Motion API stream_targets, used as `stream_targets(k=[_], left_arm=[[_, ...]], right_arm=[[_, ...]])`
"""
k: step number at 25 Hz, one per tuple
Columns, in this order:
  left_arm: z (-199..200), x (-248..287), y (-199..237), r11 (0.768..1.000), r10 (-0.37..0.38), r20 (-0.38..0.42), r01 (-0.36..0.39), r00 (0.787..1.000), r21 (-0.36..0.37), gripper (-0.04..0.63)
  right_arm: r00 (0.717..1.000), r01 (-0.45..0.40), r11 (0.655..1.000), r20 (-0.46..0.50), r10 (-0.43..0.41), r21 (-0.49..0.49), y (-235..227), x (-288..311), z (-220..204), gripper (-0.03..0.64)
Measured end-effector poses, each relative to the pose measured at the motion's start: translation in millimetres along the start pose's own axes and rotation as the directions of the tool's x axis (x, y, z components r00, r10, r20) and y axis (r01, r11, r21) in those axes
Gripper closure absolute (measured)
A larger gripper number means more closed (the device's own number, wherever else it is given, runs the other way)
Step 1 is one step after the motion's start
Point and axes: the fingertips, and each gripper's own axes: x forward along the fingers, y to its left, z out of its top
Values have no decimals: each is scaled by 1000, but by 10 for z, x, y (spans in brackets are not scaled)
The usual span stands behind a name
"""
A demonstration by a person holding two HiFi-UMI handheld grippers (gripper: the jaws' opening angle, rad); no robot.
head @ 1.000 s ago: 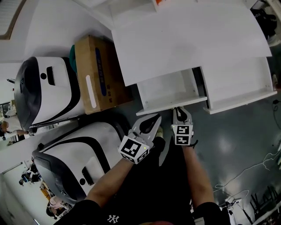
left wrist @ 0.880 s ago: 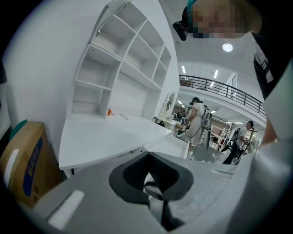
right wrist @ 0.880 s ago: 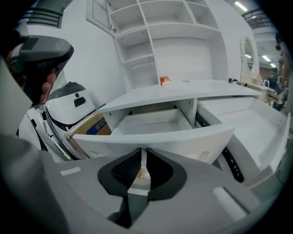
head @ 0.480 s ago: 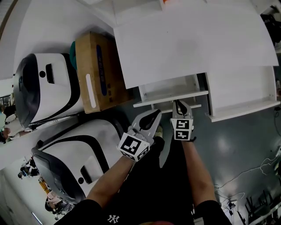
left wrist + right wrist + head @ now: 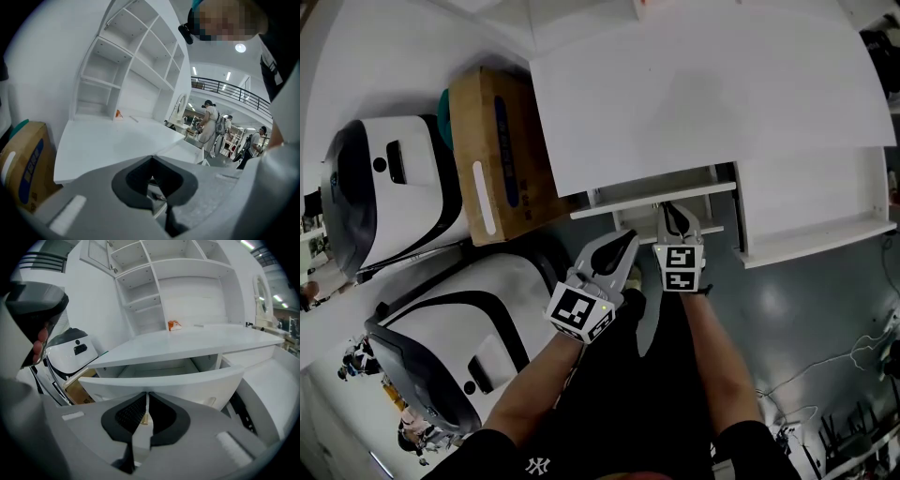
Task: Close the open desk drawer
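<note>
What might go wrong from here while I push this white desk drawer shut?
The right gripper, fingers shut, meets the white desk drawer front low, near its bottom edge, so it may slip underneath the smooth panel. The second white drawer to its right stands open too; leaning in, you might bump it.

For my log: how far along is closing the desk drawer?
Done: the drawer is mostly in; only a narrow strip of its inside shows under the desktop. In hand: the right tool, jaws together, has its tips at its front. Remaining: push it flush. The left tool is shut, idle.
</note>
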Motion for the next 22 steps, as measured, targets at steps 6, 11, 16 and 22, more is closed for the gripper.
stream_targets(k=[6,11,16,22], left_arm=[[44,26,78,1000,26,9,-26,1000,-8,595],[74,47,94,999,36,6,-36,999,-14,595],[89,76,128,999,47,12,-46,999,-21,595],[110,60,183,998,59,12,-59,998,-31,595]], right_arm=[[1000,-10,1000,5,11,-18,-25,114,106,577],[1000,-15,999,6,15,-31,-43,218,193,574],[1000,-17,999,14,18,-49,-70,310,284,574],[1000,-10,998,28,12,-57,-82,409,373,572]])
